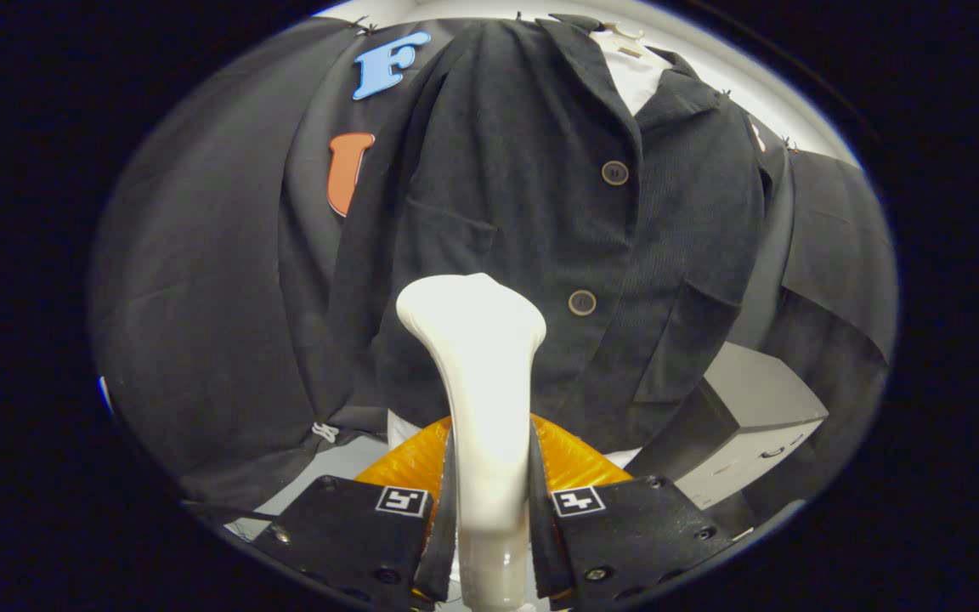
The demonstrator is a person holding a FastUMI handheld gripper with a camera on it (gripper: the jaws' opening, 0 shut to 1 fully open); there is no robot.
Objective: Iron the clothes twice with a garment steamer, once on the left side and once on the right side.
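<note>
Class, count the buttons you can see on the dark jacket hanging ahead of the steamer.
2: upper button below the collar, lower button just right of the steamer head. The steamer may hide more.

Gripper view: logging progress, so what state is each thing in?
gripper: shut on the steamer's handle.
garment steamer: held upright, head in front of the shirt's lower front.
dark shirt: hanging, buttoned.
grey box: beside the shirt's hem.

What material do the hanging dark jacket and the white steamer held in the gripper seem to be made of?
The jacket looks like corduroy or a similar ribbed woven cloth, matte: fine vertical ridges show beside its buttons. The steamer, clamped between the fingers of the gripper, looks like smooth moulded plastic with a soft sheen; its surface is bright and seamless, though glare hides detail.
</note>
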